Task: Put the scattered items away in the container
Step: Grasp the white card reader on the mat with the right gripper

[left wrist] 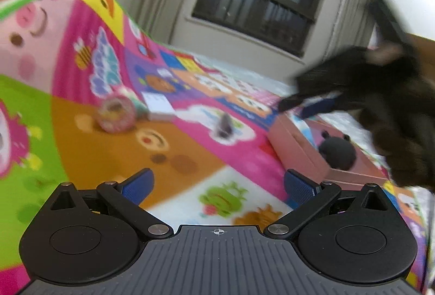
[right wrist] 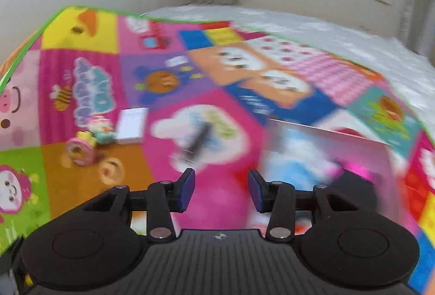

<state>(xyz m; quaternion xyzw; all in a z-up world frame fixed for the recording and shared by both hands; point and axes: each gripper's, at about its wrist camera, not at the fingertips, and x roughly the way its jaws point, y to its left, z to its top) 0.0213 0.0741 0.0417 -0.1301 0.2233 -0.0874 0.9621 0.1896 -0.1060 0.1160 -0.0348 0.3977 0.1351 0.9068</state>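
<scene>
On play mat (right wrist: 217, 200), one pink box (left wrist: 296, 145), one donut toy (left wrist: 115, 115), one white card box (left wrist: 159, 106)

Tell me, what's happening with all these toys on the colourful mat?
A person with a gripper in each hand is tidying toys into the pink box. A black bear-shaped toy already sits inside. The right gripper hangs over the mat beside the box, open and empty, and so is the left gripper. A donut toy, a white box and a small dark thing wait on the mat.
</scene>
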